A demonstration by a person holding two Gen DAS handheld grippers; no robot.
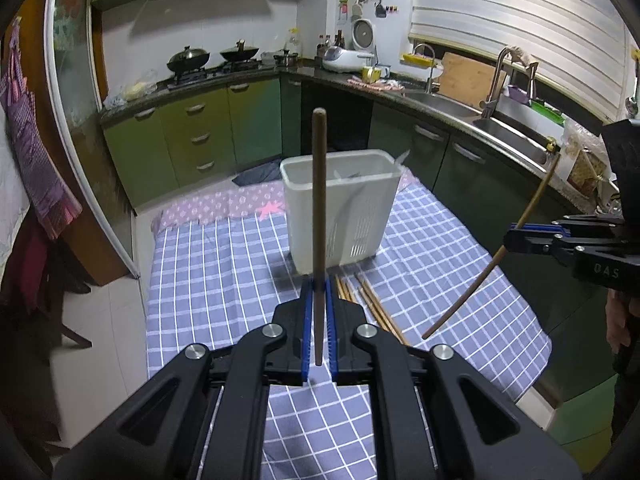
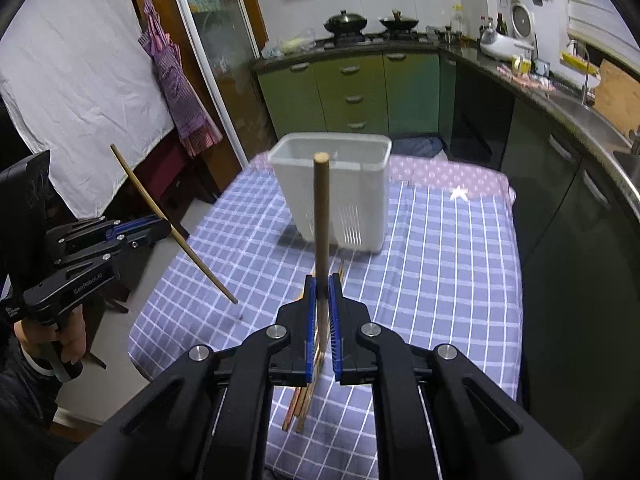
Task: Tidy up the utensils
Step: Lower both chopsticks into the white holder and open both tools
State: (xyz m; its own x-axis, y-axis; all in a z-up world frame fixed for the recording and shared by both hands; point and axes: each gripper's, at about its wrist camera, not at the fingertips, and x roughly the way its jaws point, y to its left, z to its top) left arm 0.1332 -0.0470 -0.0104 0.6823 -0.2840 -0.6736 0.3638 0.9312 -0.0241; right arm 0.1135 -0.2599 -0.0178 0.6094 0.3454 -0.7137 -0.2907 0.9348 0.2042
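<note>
Both pairs of fingers are clamped, each on one chopstick, above the checked tablecloth (image 1: 208,264).

One white utensil basket (image 1: 340,208) stands upright on the cloth; just in front of it lies a loose bunch of chopsticks (image 1: 372,304), too overlapped to count. My left gripper (image 1: 319,280) tilts downward, holding its chopstick (image 1: 319,200) upright; my right gripper (image 2: 322,280) tilts likewise, pinching the second chopstick (image 2: 321,208).

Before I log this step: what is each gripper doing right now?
Left gripper: shut on a chopstick, lifted off the table.
Right gripper: shut on another chopstick, also lifted.
</note>
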